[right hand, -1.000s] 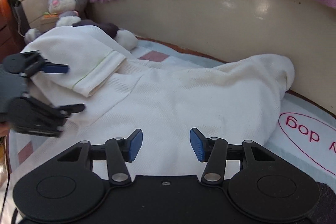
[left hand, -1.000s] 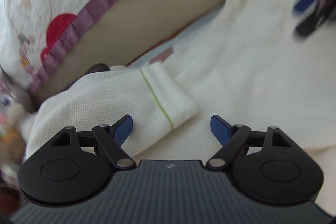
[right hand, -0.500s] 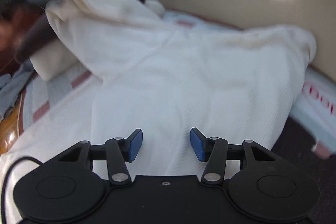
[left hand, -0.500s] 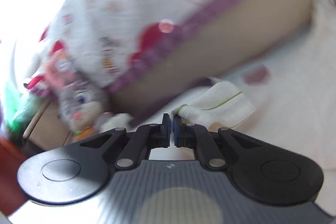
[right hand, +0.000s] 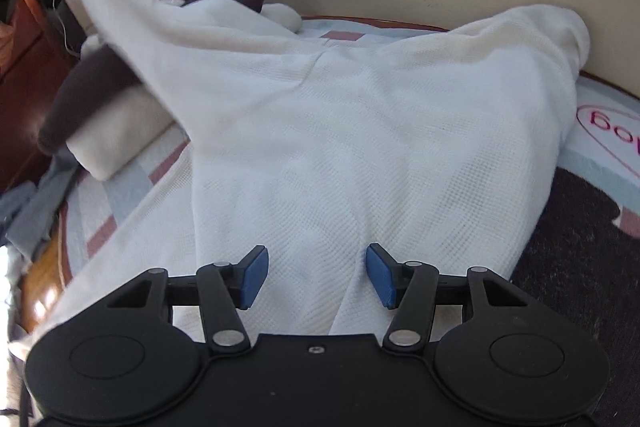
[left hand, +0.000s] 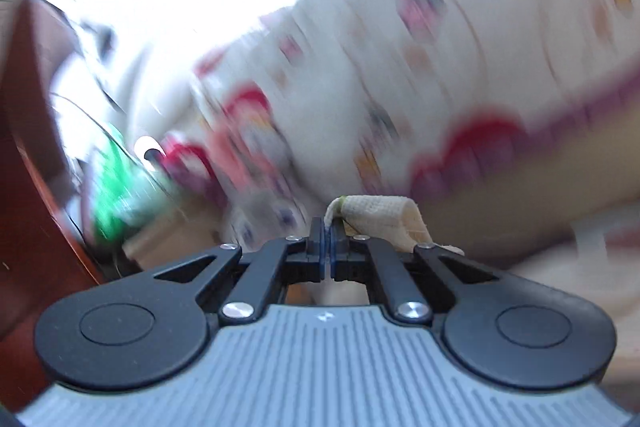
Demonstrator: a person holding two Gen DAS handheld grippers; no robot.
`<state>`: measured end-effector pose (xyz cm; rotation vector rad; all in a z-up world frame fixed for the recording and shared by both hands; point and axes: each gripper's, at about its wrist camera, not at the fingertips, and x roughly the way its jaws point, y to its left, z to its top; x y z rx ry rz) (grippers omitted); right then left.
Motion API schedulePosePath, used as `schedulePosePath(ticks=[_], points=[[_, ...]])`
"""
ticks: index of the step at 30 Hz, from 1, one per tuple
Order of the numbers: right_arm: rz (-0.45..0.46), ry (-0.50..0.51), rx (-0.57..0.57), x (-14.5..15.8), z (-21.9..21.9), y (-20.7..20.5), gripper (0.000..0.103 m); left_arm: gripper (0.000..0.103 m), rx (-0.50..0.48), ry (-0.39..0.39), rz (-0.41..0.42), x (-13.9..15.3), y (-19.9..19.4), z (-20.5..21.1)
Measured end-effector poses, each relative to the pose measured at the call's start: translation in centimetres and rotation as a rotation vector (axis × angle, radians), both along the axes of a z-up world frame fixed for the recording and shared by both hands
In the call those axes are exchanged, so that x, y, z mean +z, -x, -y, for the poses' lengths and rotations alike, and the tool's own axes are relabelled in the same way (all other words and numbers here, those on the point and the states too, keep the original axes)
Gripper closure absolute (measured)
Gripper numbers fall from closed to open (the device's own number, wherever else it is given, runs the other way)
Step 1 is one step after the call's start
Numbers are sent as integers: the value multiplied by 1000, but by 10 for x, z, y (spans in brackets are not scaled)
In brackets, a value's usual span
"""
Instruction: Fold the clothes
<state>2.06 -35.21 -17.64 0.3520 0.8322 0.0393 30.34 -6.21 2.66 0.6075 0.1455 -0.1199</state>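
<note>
In the right wrist view, the right tongs (right hand: 316, 275) are held wide over the white garment (right hand: 360, 147) spread on the bed (right hand: 608, 107). Only the left wrist view shows its cuff (left hand: 380, 217) pinched in the left tongs (left hand: 329, 247), before a blurred quilt (left hand: 420, 47).

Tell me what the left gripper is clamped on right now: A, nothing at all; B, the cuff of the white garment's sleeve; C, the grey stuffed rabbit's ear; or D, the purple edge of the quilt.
B: the left gripper is shut with the ribbed cuff sticking out between its fingers, and the right wrist view shows the white garment pulled taut toward it.
</note>
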Motion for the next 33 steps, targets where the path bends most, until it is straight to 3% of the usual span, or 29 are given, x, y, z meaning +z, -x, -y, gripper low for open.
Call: schedulePosePath(ticks=[9, 12, 13, 15, 16, 17, 19, 20, 23, 26, 28, 29, 31, 33], points=[[9, -2, 32, -7, -34, -5, 43, 100, 217, 145, -184, -26, -77, -35], [3, 3, 46, -7, -39, -3, 43, 96, 290, 48, -358, -76, -101, -36], [4, 15, 54, -6, -39, -1, 43, 94, 316, 67, -355, -78, -91, -37], [5, 28, 63, -4, -39, 1, 43, 77, 358, 116, -351, -82, -71, -40], [4, 14, 50, -4, -36, 0, 43, 58, 326, 181, -356, -75, -51, -42], [2, 0, 38, -4, -34, -1, 43, 49, 259, 234, -369, -70, -28, -43], [0, -29, 14, -3, -28, -3, 43, 49, 131, 330, -395, -62, 17, -44], [3, -47, 7, -2, -26, -3, 43, 49, 88, 343, -409, -63, 42, -42], [-1, -126, 24, -2, -30, -3, 43, 49, -10, 319, -487, -80, 112, -26], [-11, -219, 72, 0, -34, -3, 43, 50, -131, 323, -630, -107, 166, -11], [-11, -275, 97, 4, -36, -4, 43, 58, -176, 277, -724, -124, 193, -2], [-11, -303, 109, 6, -36, -4, 43, 75, -181, 239, -783, -131, 201, 3], [-6, -313, 120, 11, -36, -2, 43, 89, -188, 159, -846, -138, 219, 11], [-9, -293, 109, 15, -36, 4, 43, 89, -192, 77, -875, -142, 238, 16]])
